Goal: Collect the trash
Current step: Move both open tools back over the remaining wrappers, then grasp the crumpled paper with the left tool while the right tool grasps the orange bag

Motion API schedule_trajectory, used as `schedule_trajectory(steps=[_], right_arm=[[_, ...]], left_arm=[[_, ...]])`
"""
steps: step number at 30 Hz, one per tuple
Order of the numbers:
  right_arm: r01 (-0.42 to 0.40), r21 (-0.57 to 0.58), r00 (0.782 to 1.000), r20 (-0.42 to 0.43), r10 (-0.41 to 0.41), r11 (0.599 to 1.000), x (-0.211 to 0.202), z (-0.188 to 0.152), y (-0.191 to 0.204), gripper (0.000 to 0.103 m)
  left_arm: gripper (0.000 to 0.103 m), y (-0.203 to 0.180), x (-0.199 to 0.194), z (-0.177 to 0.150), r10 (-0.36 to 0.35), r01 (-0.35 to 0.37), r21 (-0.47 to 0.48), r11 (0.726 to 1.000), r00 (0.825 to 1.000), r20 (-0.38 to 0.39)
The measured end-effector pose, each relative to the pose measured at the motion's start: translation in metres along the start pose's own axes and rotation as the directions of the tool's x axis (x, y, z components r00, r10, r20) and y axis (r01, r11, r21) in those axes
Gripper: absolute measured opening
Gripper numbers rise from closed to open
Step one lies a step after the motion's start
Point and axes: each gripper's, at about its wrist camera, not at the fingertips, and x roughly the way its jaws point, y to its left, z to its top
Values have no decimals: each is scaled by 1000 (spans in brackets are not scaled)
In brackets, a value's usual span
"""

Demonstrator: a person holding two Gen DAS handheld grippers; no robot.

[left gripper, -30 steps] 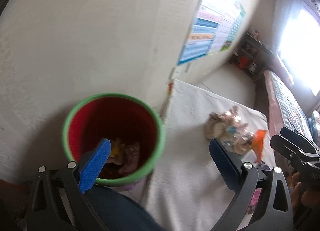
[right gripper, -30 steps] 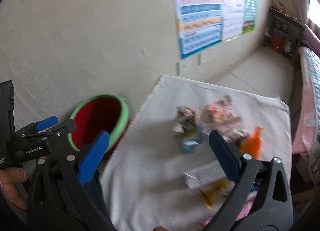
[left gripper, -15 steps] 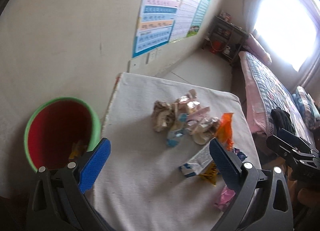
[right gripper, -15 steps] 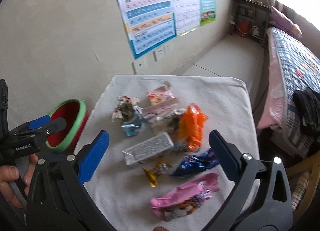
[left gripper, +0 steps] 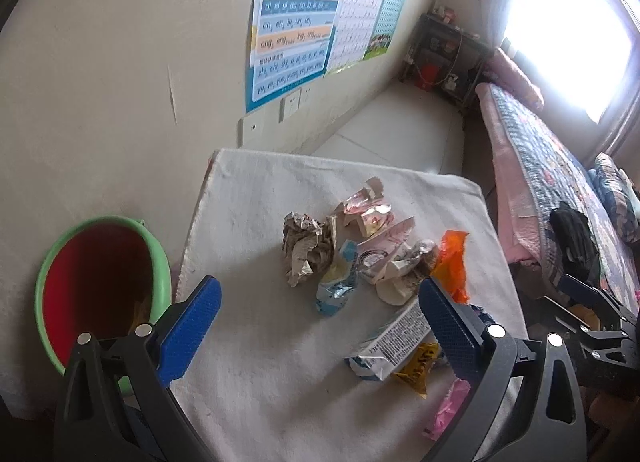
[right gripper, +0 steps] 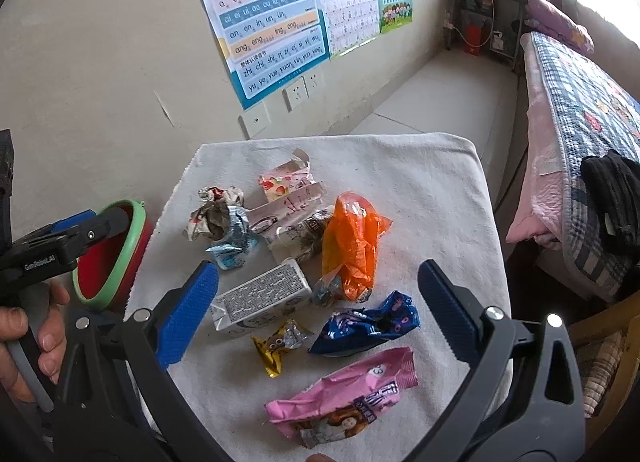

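Note:
Several pieces of trash lie on a small table under a white cloth [right gripper: 420,181]: a crumpled paper ball [right gripper: 214,213], an orange bag [right gripper: 352,246], a small white carton [right gripper: 262,298], a gold wrapper [right gripper: 278,344], a blue wrapper [right gripper: 366,324] and a pink wrapper [right gripper: 344,398]. A red bin with a green rim [left gripper: 100,286] stands on the floor left of the table, some trash in its bottom. My left gripper [left gripper: 320,322] hovers open over the table's near left part. My right gripper [right gripper: 318,312] hangs open above the near wrappers. Neither holds anything.
A beige wall with letter charts [right gripper: 272,21] runs along the left. A bed with a plaid quilt [right gripper: 580,109] stands right of the table, and a dark shelf [right gripper: 480,13] sits in the far corner. A hand [right gripper: 28,342] holds the left gripper's handle.
Both grippers have swung right and back from the bin toward the table. The left view was over the bin's mouth; now it faces the trash pile. Both stayed open and empty.

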Motion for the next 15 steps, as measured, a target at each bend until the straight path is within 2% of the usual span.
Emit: schedule_trajectory(steps=[10, 15], right_arm=[[3, 34, 996, -85, 0, 999, 53, 4, -20, 98], [0, 53, 994, -113, 6, 999, 76, 8, -28, 98]], left_arm=[[95, 7, 56, 2, 22, -22, 3, 1000, 993, -118], [95, 8, 77, 4, 30, -28, 11, 1000, 988, -153]])
